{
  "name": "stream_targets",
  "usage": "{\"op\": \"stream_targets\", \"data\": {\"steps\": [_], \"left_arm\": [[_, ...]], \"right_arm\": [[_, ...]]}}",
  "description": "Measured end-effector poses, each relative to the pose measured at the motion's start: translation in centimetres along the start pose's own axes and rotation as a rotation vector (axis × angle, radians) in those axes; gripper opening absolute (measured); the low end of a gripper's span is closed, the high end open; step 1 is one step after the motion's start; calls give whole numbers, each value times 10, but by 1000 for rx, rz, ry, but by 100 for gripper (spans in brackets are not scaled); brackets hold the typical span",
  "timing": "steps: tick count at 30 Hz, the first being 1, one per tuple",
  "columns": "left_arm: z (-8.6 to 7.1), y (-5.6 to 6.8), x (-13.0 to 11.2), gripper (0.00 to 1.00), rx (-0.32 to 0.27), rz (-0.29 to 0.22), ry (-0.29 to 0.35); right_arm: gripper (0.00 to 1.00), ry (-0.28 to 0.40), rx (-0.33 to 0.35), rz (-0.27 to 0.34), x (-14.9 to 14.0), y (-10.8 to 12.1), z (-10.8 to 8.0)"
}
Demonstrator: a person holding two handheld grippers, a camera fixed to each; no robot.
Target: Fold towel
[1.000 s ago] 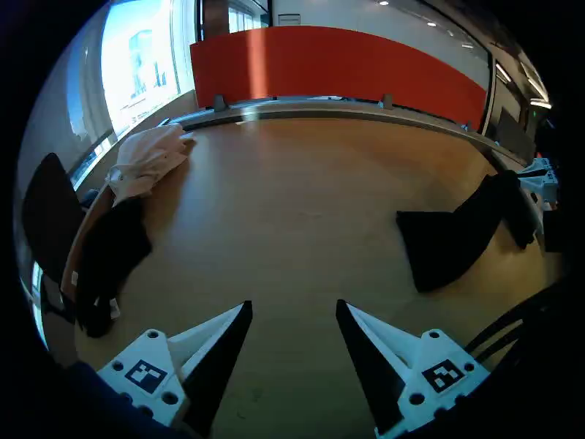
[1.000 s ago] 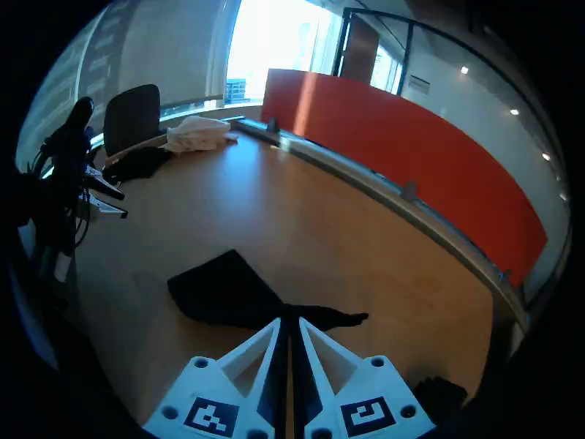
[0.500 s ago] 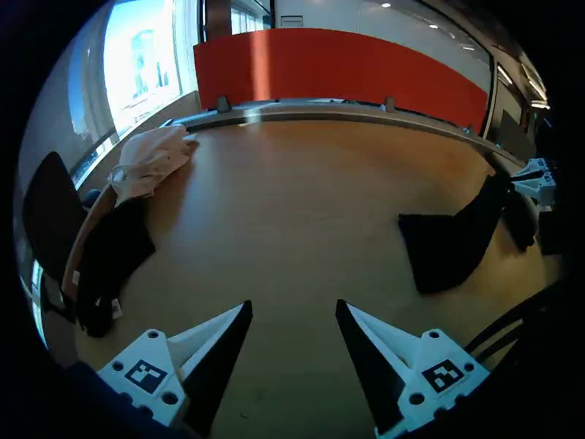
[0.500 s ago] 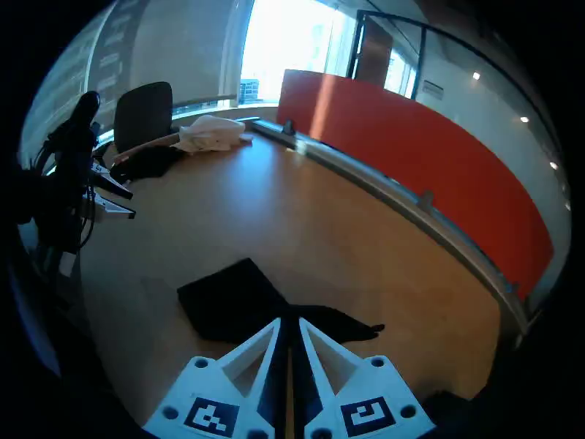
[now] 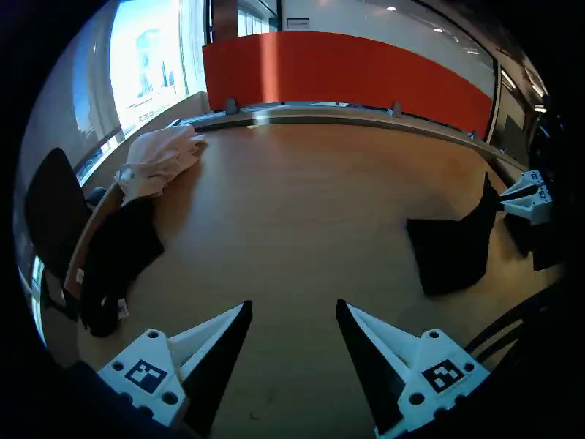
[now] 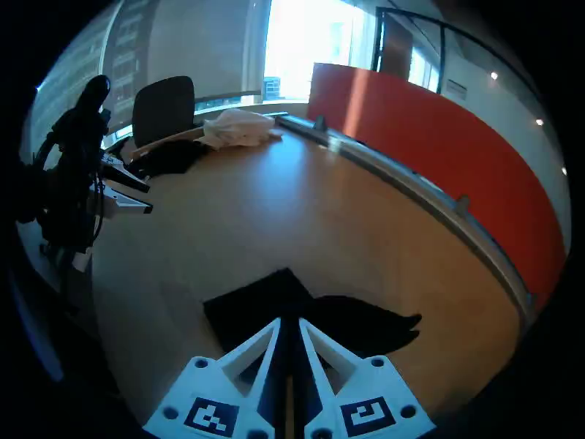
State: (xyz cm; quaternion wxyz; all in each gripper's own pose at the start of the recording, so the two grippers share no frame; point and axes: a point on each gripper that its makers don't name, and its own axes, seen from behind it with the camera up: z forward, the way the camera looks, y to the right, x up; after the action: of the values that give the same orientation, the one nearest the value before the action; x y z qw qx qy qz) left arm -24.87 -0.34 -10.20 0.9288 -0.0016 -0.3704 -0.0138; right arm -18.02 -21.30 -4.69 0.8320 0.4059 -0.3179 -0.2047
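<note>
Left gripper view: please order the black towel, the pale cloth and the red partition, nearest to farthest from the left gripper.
1. black towel, on the right.
2. pale cloth, far left edge.
3. red partition, behind the table.

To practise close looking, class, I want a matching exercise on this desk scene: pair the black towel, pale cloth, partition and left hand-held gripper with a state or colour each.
Column one:
1. black towel
2. pale cloth
3. partition
4. left hand-held gripper

Column two:
A. open, holding nothing
B. red
C. pinched by the right hand-held gripper
D. crumpled in a heap

Pairs: 1-C, 2-D, 3-B, 4-A.
</note>
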Motion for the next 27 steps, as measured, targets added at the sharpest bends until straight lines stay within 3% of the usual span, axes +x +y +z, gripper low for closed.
{"op": "stream_targets", "data": {"steps": [9,13,17,19,27], "left_arm": [[-3,-14,-5,84,19,-16,-4],[-4,-17,-7,84,25,-17,-6],[-4,-18,-7,84,25,-13,-6],[-4,-17,-7,84,24,-12,-6],[-2,-12,-5,85,16,-3,-4]], "right_arm": [[14,-20,80,-9,4,-34,24],[16,-57,83,0,-6,-37,31],[77,-83,77,15,-15,-35,32],[82,-85,75,20,-17,-34,31],[83,-87,57,34,-23,-28,26]]}}
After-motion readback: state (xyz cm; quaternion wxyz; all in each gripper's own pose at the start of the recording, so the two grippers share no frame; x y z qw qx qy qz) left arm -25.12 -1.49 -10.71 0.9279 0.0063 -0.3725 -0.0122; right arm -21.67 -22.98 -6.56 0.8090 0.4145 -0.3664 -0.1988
